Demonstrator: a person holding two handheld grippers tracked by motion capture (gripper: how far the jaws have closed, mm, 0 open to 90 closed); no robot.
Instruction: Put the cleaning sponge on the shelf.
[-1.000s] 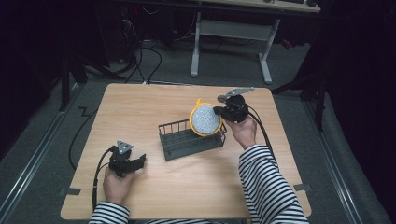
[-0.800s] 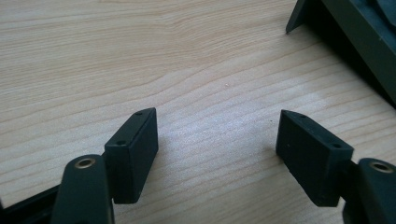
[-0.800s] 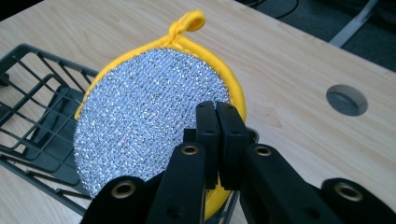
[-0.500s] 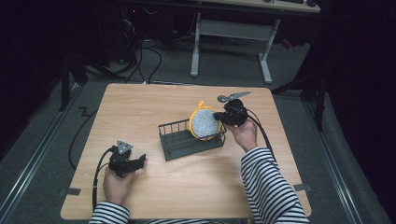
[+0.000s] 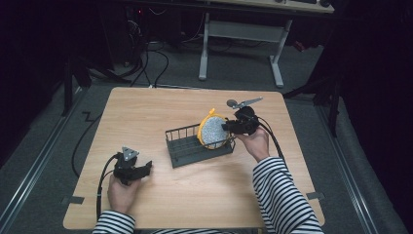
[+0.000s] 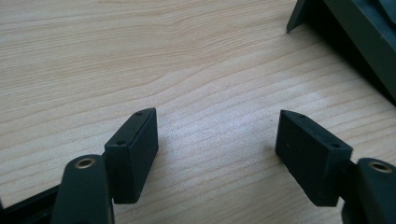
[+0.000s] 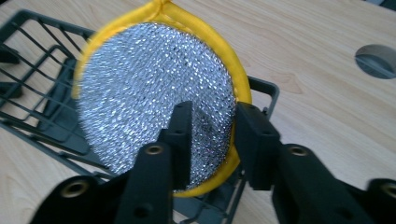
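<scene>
A round silver mesh pad with a yellow rim stands on edge at the right end of a dark wire rack. My right gripper is shut on the pad's right edge, one jaw on its silver face and one behind the rim. At the front left of the table my left gripper rests low over the wood, open, with nothing between its jaws. A corner of the rack lies ahead of it to the right.
A grey flat metal tool with a round end lies on the table behind the right hand. The wooden table has bare room at the back left and along the front. Cables trail from both grippers.
My right gripper has lowered the pad a little and shifted it left, down into the right end of the rack. The left gripper has stayed put.
</scene>
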